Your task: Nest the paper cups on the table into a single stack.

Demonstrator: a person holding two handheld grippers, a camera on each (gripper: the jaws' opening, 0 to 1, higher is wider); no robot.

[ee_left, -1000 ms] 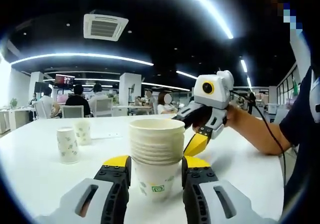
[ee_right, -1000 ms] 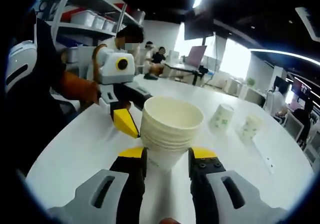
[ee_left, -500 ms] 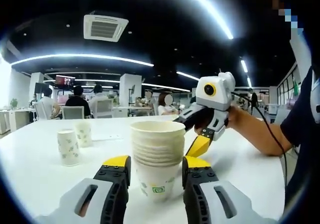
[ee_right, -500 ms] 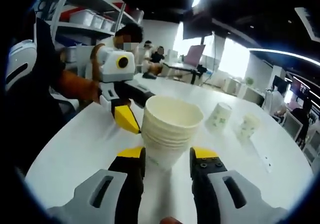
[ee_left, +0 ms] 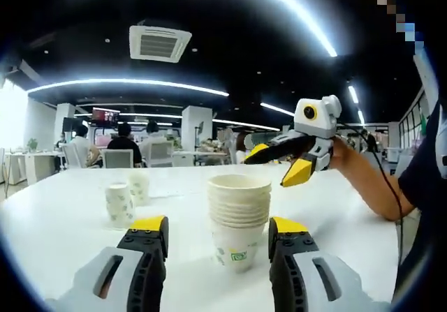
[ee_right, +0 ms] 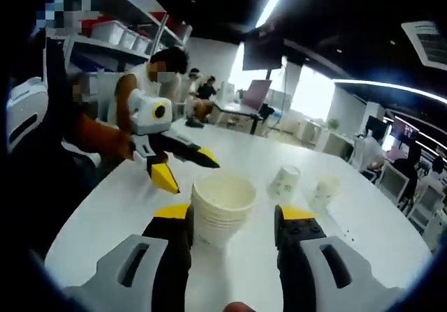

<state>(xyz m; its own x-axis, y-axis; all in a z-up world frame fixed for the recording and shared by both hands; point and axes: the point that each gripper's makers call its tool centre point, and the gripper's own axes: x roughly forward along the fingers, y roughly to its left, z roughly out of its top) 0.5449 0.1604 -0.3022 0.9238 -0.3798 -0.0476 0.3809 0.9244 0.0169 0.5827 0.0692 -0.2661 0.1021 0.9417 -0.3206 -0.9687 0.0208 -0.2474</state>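
Note:
A stack of nested white paper cups [ee_left: 239, 221] [ee_right: 222, 207] stands upright on the white table [ee_left: 56, 228] [ee_right: 112, 214]. Two single printed cups [ee_left: 119, 204] [ee_left: 138, 186] stand apart from it, and appear in the right gripper view as cups [ee_right: 284, 183] [ee_right: 323, 190]. My left gripper [ee_left: 218, 229] [ee_right: 187, 172] is open, its jaws wide of the stack's base and not touching it. My right gripper [ee_right: 234, 218] [ee_left: 271, 169] is open too, held off the stack to one side.
A person's arm [ee_left: 363, 186] reaches in behind the right gripper. People sit at far desks [ee_left: 126, 141]. Shelves with boxes [ee_right: 112, 33] stand beyond the table edge. Bare tabletop lies between the stack and the single cups.
Both grippers' jaws have spread wider and both have drawn back from the stack, which now looks smaller and stands free on the table.

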